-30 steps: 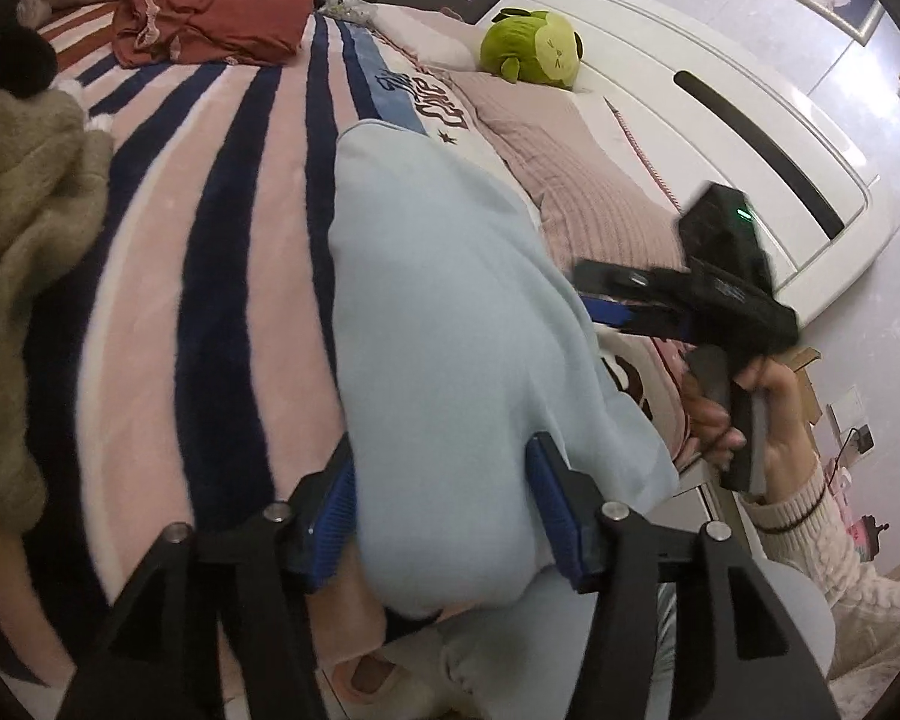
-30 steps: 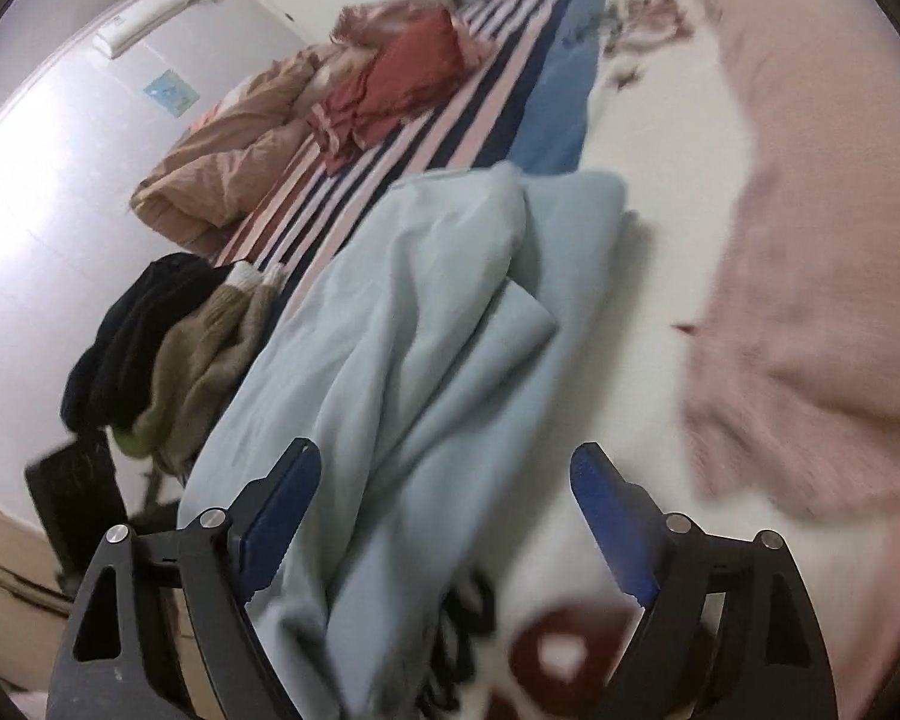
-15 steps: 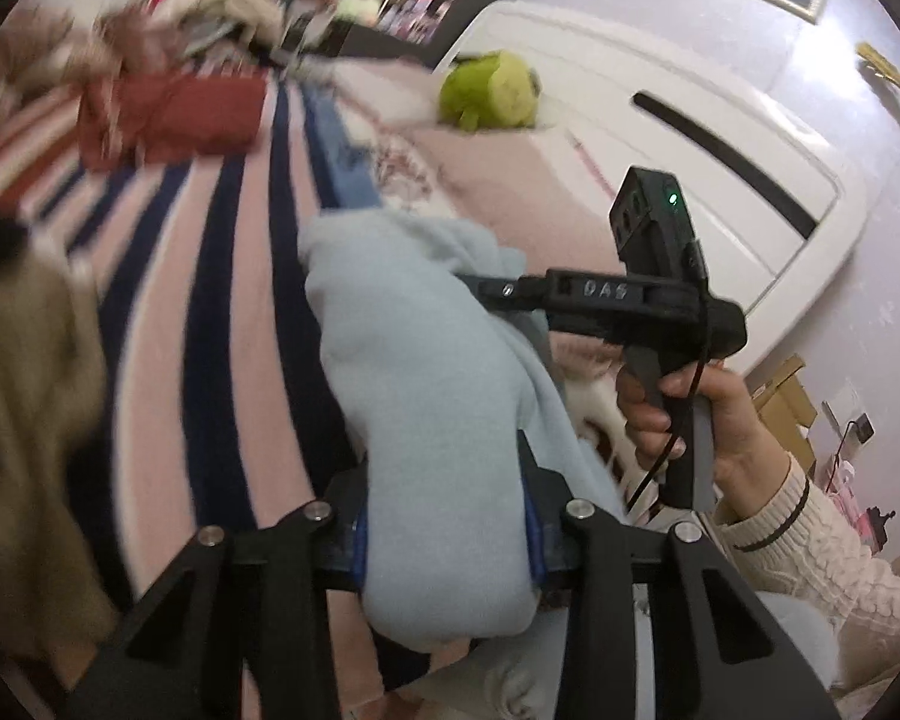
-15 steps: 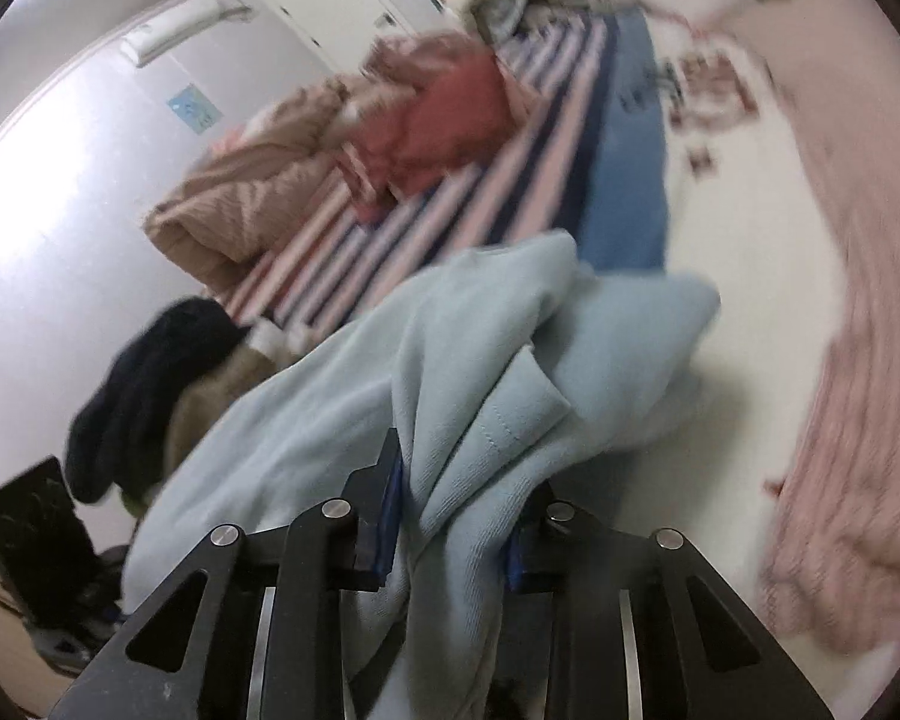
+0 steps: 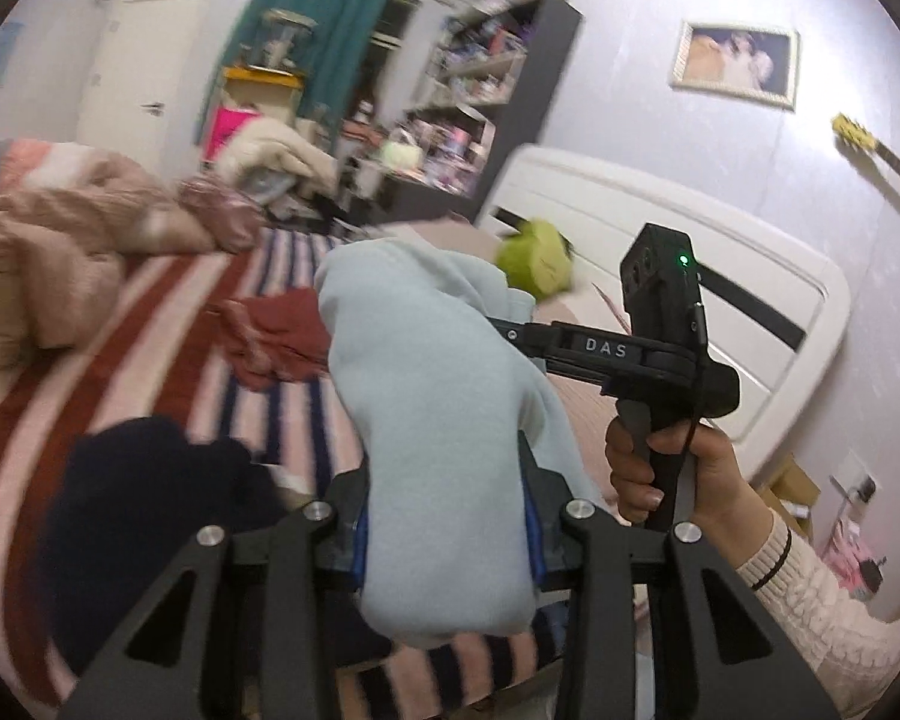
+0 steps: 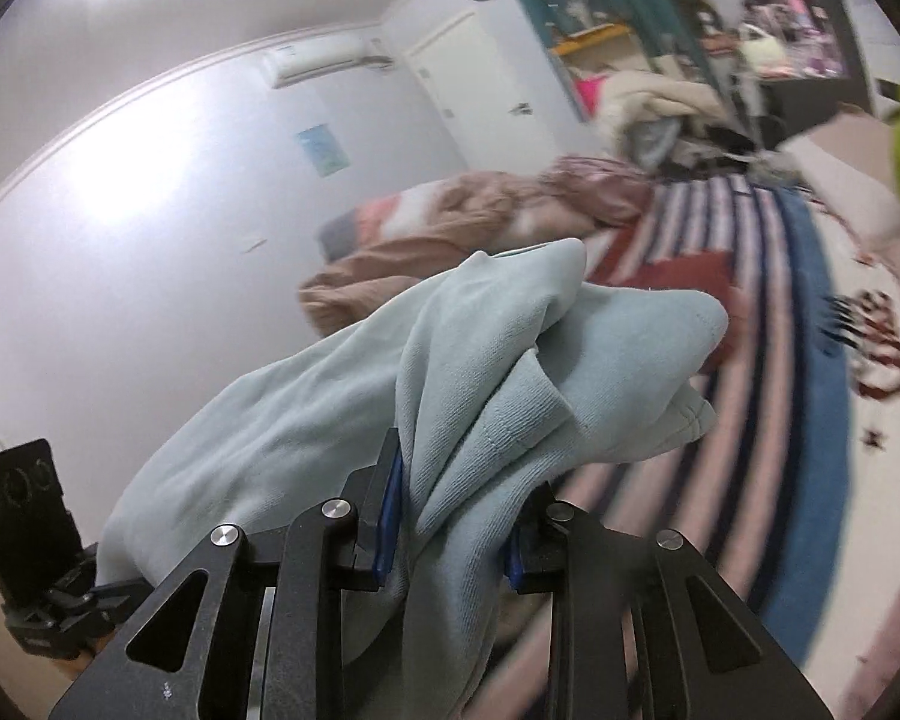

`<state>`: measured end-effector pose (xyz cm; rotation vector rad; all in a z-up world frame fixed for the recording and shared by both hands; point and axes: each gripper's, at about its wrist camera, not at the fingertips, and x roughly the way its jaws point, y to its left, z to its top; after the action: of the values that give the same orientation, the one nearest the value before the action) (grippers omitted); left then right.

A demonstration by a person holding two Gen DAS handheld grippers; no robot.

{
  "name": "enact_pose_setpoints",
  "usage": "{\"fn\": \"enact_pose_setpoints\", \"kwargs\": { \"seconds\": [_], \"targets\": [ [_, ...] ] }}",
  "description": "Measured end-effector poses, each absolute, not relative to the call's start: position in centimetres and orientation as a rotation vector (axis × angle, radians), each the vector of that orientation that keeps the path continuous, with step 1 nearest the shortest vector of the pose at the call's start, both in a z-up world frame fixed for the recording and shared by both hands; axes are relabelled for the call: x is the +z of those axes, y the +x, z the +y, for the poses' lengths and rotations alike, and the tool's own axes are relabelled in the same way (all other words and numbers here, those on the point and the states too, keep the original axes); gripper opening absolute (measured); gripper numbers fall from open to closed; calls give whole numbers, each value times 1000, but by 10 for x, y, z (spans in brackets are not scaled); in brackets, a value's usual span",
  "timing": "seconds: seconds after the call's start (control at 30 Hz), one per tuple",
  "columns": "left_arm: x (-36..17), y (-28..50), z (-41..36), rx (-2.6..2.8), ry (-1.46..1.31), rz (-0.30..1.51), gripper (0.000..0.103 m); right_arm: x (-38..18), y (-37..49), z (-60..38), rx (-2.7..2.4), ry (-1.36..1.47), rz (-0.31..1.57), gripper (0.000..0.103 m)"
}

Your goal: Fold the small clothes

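A light blue garment (image 5: 432, 420) hangs lifted above the striped bed blanket (image 5: 150, 312), held by both grippers. My left gripper (image 5: 447, 525) is shut on one bunched end of it. My right gripper (image 6: 453, 519) is shut on another part of the same garment (image 6: 510, 372), its cloth draping over the fingers. In the left wrist view the right gripper's black body (image 5: 648, 354) and the hand holding it show to the right of the cloth. The left gripper's body (image 6: 30, 546) shows at the lower left of the right wrist view.
A red garment (image 5: 276, 330) and a dark garment (image 5: 150, 516) lie on the blanket. A pinkish-brown quilt (image 5: 60, 240) is heaped at the far left. A green plush toy (image 5: 537, 264) sits by the white headboard (image 5: 720, 276). Cluttered shelves (image 5: 474, 96) stand behind.
Both grippers closed on the light blue garment and lifted it off the bed. Both views tilted upward, now showing the walls and ceiling.
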<state>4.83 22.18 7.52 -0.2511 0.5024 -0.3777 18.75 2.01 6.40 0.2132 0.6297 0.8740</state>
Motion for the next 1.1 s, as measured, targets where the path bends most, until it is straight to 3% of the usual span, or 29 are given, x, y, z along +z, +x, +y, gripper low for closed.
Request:
{"fn": "enact_pose_setpoints", "kwargs": {
  "seconds": [0.13, 0.33, 0.6, 0.73, 0.87, 0.93, 1.1],
  "targets": [
    [74, 27, 275, -291, -301, 501, 34, 63, 182, 93, 956, 184, 662, 22],
    [31, 23, 345, -210, -424, 561, 34, 28, 192, 169, 978, 96, 765, 22],
    [-32, 55, 376, -225, -545, 631, 40, -38, 222, 185, 916, 76, 908, 24],
    [-29, 58, 373, -193, -490, 633, 55, -43, 229, 182, 924, 84, 915, 33],
    [-24, 57, 368, -145, -446, 634, 69, -40, 223, 182, 917, 54, 912, 55],
    [-23, 55, 368, -122, -444, 635, 77, -39, 221, 178, 914, 56, 906, 59],
    [-10, 42, 364, -70, -414, 599, 78, -35, 217, 158, 916, 75, 898, 64]
  ]
}}
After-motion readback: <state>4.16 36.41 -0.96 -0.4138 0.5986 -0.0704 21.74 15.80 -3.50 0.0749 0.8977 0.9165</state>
